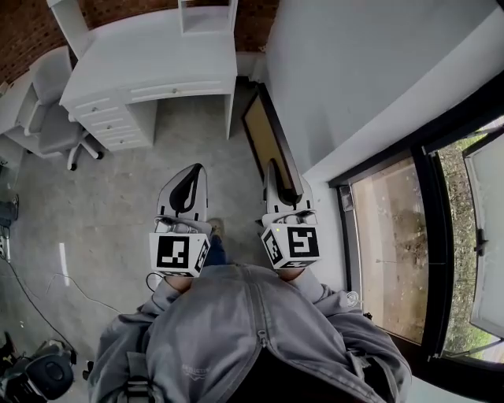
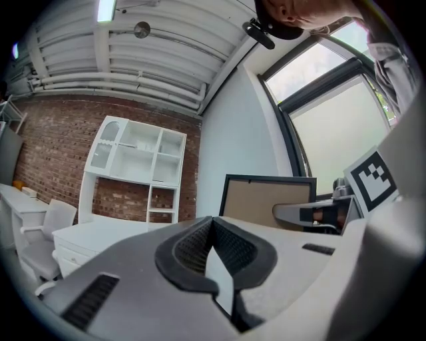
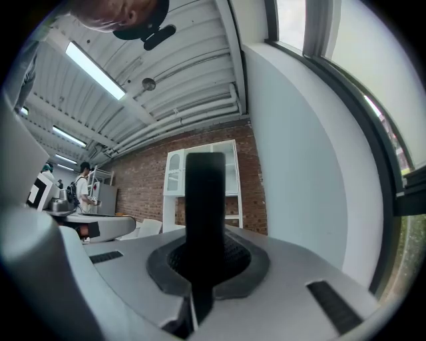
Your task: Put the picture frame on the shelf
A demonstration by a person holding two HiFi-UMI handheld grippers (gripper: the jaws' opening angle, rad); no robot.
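The picture frame (image 1: 264, 138), black-rimmed with a brown back, hangs on edge beside the white wall, and my right gripper (image 1: 279, 175) is shut on its near end. In the right gripper view its black edge (image 3: 205, 193) stands upright between the pads of the right gripper (image 3: 204, 256). The left gripper view shows the frame's brown back (image 2: 266, 200) off to the right. My left gripper (image 1: 194, 171) is held level to the left of the frame, shut with nothing in it (image 2: 213, 225). The white shelf unit (image 1: 206, 16) stands on a desk ahead, against the brick wall (image 2: 138, 166).
A white desk (image 1: 157, 55) with drawers carries the shelf unit, and a grey-white chair (image 1: 49, 102) sits to its left. A white wall (image 1: 354, 71) and a large window (image 1: 394, 244) run along the right. A person (image 3: 83, 190) stands far off at the left. Cables lie on the floor (image 1: 47, 299).
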